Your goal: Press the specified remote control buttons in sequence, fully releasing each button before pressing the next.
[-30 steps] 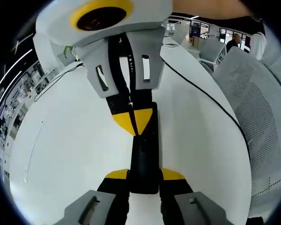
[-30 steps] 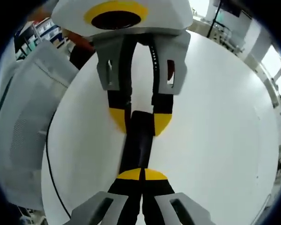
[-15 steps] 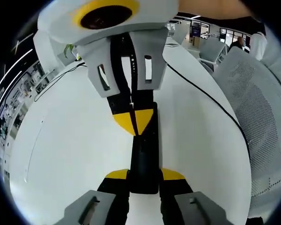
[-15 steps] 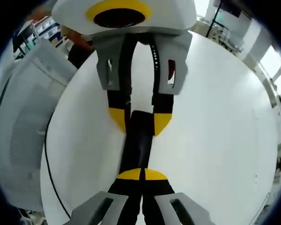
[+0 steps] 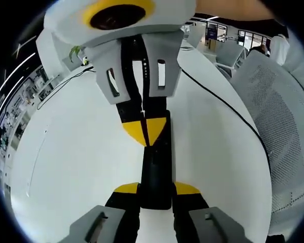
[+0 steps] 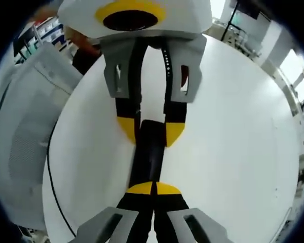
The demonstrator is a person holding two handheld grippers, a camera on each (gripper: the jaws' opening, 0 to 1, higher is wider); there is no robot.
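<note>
A slim black remote point(image 5: 156, 164) lies lengthwise over the white table point(image 5: 76, 152). My left gripper point(image 5: 156, 188) is shut on its near end, one yellow tip on each long side. From above, my right gripper point(image 5: 144, 130) comes down with its yellow tips shut together, and they rest on the remote's top face near its far end. In the right gripper view the same remote point(image 6: 148, 154) runs up from my shut right gripper point(image 6: 153, 188) to the left gripper point(image 6: 151, 130), which clamps its other end. The buttons are too dark to make out.
A black cable point(image 5: 218, 101) runs across the table point(image 6: 233, 142) towards a grey mesh chair point(image 5: 278, 116) at its edge. The chair point(image 6: 25, 126) and cable point(image 6: 49, 177) sit left in the right gripper view. Desks and a person point(image 5: 266, 48) stand far behind.
</note>
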